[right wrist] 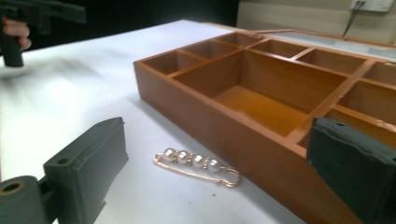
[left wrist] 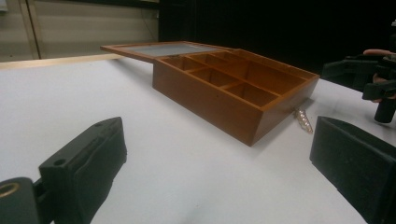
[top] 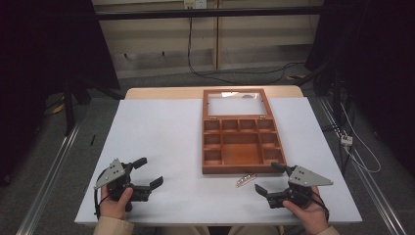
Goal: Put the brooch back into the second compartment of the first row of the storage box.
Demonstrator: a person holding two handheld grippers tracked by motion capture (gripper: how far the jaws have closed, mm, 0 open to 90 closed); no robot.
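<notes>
The pearl pin [right wrist: 196,167] lies flat on the white surface [top: 161,142], just in front of the near wall of the wooden box [top: 242,142] and close to touching it. It is a slim gold bar carrying four small pearls in a row. In the high view it sits [top: 245,180] near the box's front right part, between the box and my right gripper [top: 274,180].

My right fingers [right wrist: 88,168] are spread wide, one on either side of the pin as I look along them, and neither touches it; nothing is pinched between them. The right-hand finger stands in front of the box's near wall.

The box is open, its glass-paned lid [top: 237,103] laid back flat on the surface behind it. Inside are small compartments around one larger middle compartment, and those I can see into hold nothing.

My left gripper [top: 144,174] is well apart from the pin, near the front left corner of the surface. Its fingers [left wrist: 88,158] are spread as well, holding nothing, and they point across the bare surface toward the box's corner. From there I can just make out the pin [left wrist: 302,120] past the box's near corner.
</notes>
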